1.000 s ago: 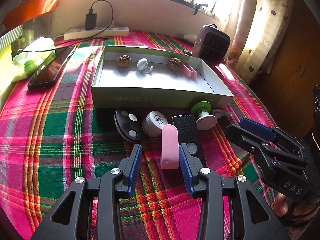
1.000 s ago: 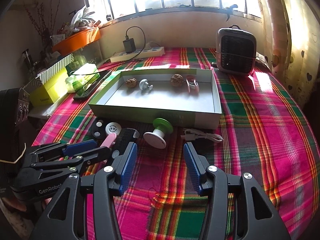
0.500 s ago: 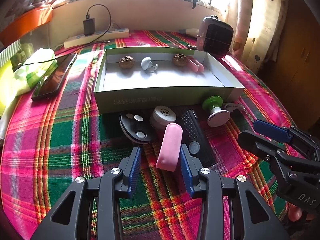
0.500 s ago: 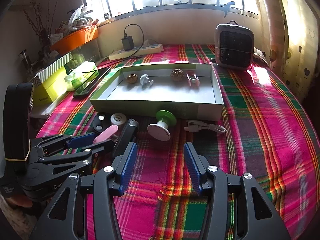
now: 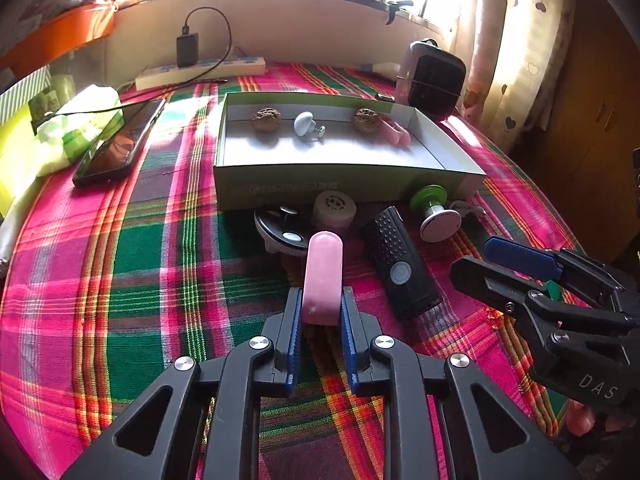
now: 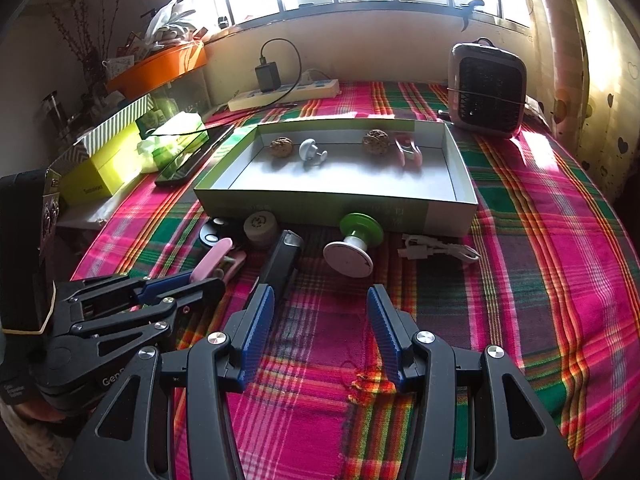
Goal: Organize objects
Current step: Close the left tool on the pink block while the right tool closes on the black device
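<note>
The left gripper (image 5: 321, 312) has just closed, pinching the pink case (image 5: 322, 280) at its near end. It looks light, stiff and smooth, so a mid-body hold seems safer. The right gripper (image 6: 320, 312) hangs open.

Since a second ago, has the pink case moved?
Yes. The pink case has swung its far end off the black remote toward the round black device, clamped by the just-closed left hand-held gripper.
</note>
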The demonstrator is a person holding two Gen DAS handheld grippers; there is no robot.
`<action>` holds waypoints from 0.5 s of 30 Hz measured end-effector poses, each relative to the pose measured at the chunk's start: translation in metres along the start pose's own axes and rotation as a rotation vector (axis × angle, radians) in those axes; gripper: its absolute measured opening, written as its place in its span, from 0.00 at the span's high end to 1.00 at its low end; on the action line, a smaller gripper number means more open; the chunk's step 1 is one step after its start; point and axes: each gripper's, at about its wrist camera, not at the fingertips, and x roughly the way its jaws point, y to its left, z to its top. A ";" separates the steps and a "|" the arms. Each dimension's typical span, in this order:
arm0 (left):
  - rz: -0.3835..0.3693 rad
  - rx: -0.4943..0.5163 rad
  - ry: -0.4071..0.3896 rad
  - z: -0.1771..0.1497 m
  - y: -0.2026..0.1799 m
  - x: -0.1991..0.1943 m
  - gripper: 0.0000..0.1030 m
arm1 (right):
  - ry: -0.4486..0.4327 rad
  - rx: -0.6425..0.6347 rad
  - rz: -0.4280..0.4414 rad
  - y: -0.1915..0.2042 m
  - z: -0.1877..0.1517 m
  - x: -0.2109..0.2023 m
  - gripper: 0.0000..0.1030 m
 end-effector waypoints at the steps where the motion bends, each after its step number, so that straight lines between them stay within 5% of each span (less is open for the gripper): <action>1: -0.011 -0.006 0.002 -0.001 0.002 -0.001 0.84 | 0.003 -0.005 0.006 0.002 0.000 0.001 0.52; 15: -0.066 -0.105 0.012 -0.015 0.030 -0.016 0.84 | 0.037 -0.043 0.055 0.024 0.005 0.019 0.51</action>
